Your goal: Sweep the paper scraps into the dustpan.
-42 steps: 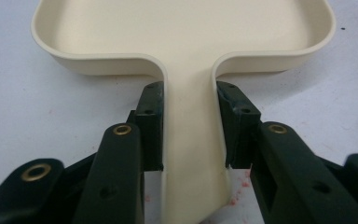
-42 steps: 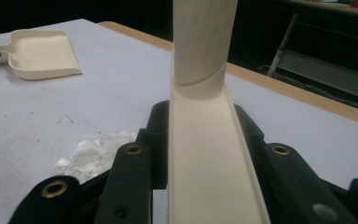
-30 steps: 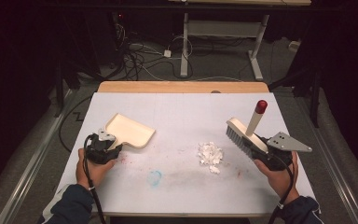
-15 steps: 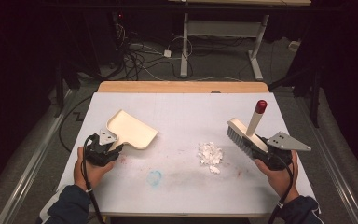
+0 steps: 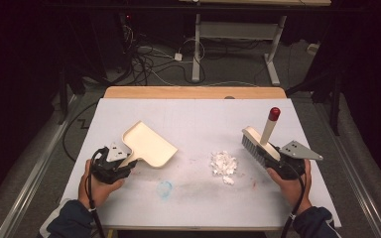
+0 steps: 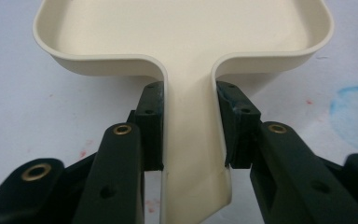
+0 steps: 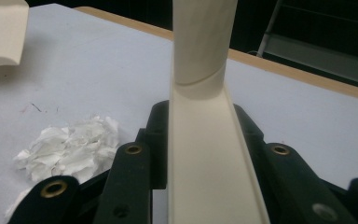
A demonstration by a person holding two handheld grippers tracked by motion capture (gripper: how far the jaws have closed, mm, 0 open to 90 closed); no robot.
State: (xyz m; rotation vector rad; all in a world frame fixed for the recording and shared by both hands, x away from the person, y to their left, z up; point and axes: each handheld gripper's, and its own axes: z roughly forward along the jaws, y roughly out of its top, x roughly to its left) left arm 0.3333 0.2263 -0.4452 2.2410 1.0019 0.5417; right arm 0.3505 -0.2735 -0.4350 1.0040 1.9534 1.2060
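Cream dustpan (image 5: 148, 147), shallow, raised rim

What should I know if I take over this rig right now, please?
Left gripper: shut on the dustpan by its handle, pan over the mat's left half, mouth toward the scraps.
Right gripper: shut on the brush, bristles near the mat, just right of the scraps.
Paper scraps: one pile mid-mat, between the two tools, touching neither.
Done: both tools picked up.
Left: set the pan beside the pile, then sweep the scraps in; none are in yet.
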